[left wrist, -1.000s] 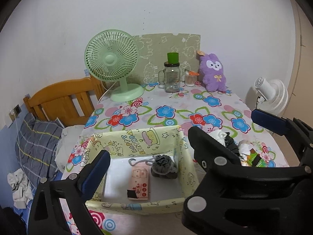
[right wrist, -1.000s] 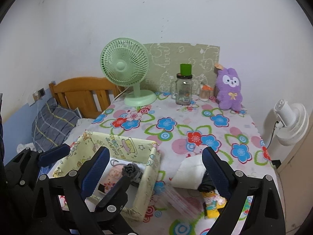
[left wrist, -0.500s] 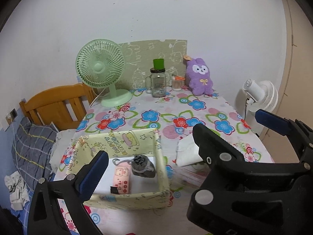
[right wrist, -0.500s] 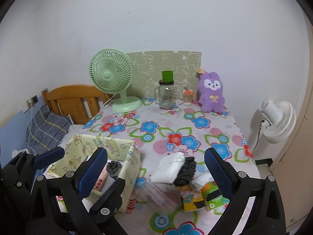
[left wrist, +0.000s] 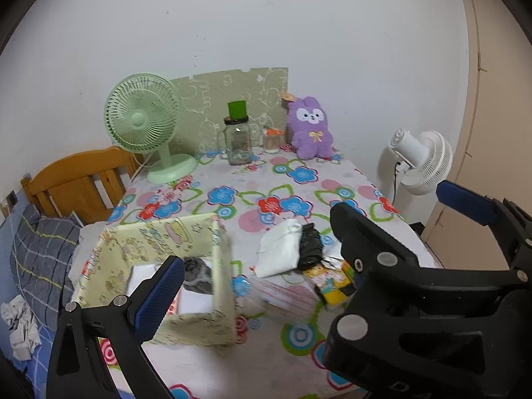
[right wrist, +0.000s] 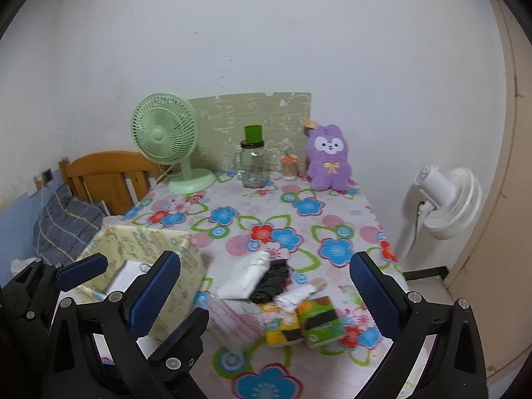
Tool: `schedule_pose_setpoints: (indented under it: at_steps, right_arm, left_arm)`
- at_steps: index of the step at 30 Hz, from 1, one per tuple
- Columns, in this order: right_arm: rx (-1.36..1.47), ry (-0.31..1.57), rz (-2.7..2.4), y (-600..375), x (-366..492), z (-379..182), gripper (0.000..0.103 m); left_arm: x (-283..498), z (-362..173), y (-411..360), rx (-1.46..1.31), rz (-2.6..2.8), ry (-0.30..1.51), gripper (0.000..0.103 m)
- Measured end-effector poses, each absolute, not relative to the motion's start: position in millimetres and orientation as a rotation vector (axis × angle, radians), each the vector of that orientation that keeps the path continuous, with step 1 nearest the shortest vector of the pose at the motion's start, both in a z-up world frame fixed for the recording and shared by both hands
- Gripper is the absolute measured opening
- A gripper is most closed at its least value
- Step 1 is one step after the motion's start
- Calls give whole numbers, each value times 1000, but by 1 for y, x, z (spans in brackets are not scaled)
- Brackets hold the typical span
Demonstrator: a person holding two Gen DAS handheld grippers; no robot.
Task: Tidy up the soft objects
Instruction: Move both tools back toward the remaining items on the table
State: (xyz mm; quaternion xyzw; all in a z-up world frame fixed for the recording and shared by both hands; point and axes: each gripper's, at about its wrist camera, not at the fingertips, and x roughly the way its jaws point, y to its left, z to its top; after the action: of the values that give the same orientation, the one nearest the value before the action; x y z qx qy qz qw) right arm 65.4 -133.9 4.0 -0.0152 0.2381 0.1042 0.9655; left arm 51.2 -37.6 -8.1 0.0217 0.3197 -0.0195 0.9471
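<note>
With a dark bundle (left wrist: 196,271) already in the box (left wrist: 219,259), both grippers' jaws stood apart and empty, the cloth pile (right wrist: 256,279) waiting ahead between the right gripper (right wrist: 262,286) jaws.

plain white wall (right wrist: 266,33) behind bench (right wrist: 232,206); wooden headboard (right wrist: 106,173) off its left edge; white standing fan (right wrist: 449,199) off its right edge.

Floral-cloth table (right wrist: 232,219), yellow fabric bin (right wrist: 186,266), white cloth (right wrist: 246,277), green fan (right wrist: 166,139), purple plush (right wrist: 327,158)
</note>
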Motion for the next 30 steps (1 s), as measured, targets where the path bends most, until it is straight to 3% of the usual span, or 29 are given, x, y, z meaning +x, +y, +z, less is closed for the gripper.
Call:
schedule_pose_setpoints:
  at_steps: [15, 30]
  right_arm:
    - [-57, 505, 177, -174, 57, -18, 103]
    - [-12, 585, 197, -196, 78, -79, 103]
  left_arm:
    - [49, -32, -79, 60, -86, 640, 102]
    - [71, -90, -98, 76, -103, 720, 101]
